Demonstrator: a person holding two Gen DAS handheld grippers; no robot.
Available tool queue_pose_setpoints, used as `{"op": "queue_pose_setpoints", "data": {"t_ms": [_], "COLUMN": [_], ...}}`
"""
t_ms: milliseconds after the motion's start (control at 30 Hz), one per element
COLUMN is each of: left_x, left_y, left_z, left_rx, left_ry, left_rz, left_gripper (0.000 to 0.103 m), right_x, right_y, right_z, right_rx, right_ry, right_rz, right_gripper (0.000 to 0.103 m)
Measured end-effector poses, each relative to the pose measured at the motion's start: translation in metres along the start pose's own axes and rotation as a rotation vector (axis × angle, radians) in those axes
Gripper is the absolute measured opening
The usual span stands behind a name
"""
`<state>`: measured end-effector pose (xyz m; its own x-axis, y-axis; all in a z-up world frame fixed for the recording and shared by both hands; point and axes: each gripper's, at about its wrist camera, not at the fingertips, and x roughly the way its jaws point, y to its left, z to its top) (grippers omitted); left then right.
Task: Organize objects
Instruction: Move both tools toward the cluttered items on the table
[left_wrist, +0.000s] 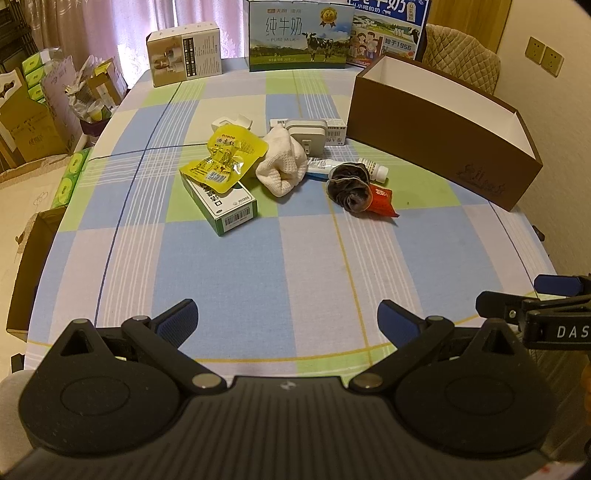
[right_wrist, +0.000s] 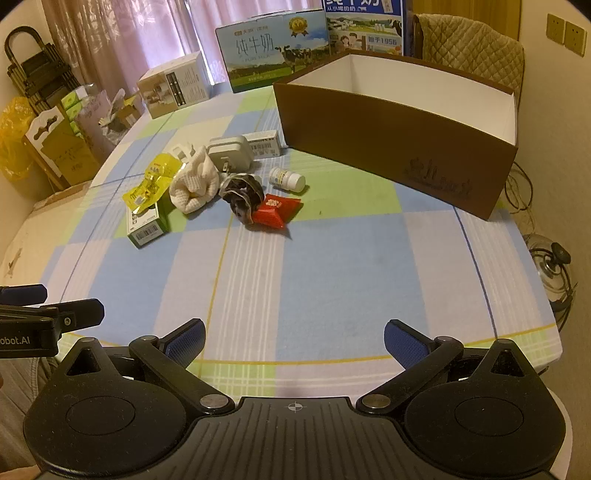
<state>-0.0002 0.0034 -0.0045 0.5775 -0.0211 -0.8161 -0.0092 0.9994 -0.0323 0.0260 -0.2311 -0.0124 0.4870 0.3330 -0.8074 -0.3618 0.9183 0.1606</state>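
Checked cotton in pale blue, green and lilac squares is covering the table, and pink curtains are hanging behind two glossy milk cartons standing at its far edge. Both grippers are hovering low over the near edge with nothing between their ribbed blue pads: the left gripper is holding its fingers spread wide, and the right gripper is doing the same. Well ahead of them a small heap is lying mid-table: a green-and-white cardboard medicine box with crinkled yellow foil sachets resting on top, a knobbly cream knitted cloth bunched beside it, a grey square plug adapter leaning behind the cloth, a small white plastic bottle lying on its side, a dark crumpled scrunchie-like bundle and a shiny red packet touching it. To the right a long brown cardboard box with smooth white inner walls is sitting open, apart from the heap.
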Motion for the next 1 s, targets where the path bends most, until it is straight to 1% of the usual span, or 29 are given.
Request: {"op": "queue_pose_setpoints", "data": {"t_ms": [133,267,500,1000], "left_x": [0.008,0.008,0.02,0.025], "left_y": [0.003,0.003,0.006,0.008], "left_z": [-0.002,-0.004,-0.01,0.001], "left_rx": [-0.002,-0.002,-0.004,-0.013], "left_ry": [0.0,0.001,0.006,0.028], "left_rz": [0.002,0.002,0.004,0.012], "left_gripper": [0.102,0.102,0.102,0.102], "right_x": [-0.002,0.009,0.011,0.023], "right_y": [0.0,0.0,0.001,-0.002], "right_z": [0.001,-0.001,-0.001,0.007], "right_rx": [0.0,-0.001,-0.002,-0.013], "right_ry": [0.001,0.006,0.013,0.027], "right_rz": [0.0,-0.001,-0.001,-0.009], "right_gripper": [0.101,0.101,0.101,0.101]}}
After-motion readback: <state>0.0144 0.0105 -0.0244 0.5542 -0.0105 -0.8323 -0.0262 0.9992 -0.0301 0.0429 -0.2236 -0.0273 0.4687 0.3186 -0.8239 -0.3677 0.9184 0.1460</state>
